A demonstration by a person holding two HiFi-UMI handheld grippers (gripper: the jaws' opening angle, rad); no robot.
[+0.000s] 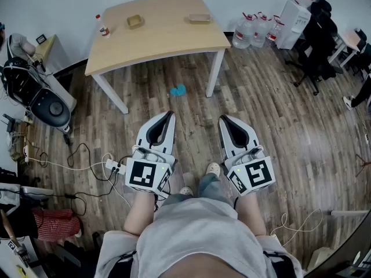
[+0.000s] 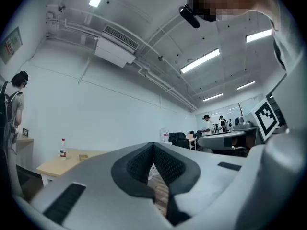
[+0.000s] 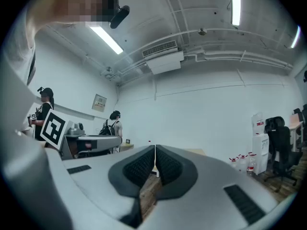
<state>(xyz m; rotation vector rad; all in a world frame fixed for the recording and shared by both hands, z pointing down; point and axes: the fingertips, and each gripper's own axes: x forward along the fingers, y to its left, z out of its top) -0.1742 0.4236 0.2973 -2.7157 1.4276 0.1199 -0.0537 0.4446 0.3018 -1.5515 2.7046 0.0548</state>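
Note:
I hold both grippers level in front of my body, above a wooden floor. My left gripper (image 1: 169, 115) is shut, its black pads meeting at the tip with nothing between them (image 2: 153, 145). My right gripper (image 1: 223, 119) is shut and empty as well (image 3: 155, 147). Both point toward a light wooden table (image 1: 168, 36) a step ahead. On the table stand a small bottle (image 1: 103, 28), a small tan box (image 1: 135, 21) and a flat tan object (image 1: 199, 18). A blue scrap (image 1: 177, 90) lies on the floor under the table's front edge.
Large water bottles (image 1: 255, 30) and a dispenser (image 1: 295, 16) stand at the back right beside black office chairs (image 1: 316, 45). Cables and a power strip (image 1: 113, 167) trail on the floor at left, near dark equipment (image 1: 40, 97). People stand at desks (image 2: 225, 133) in the room.

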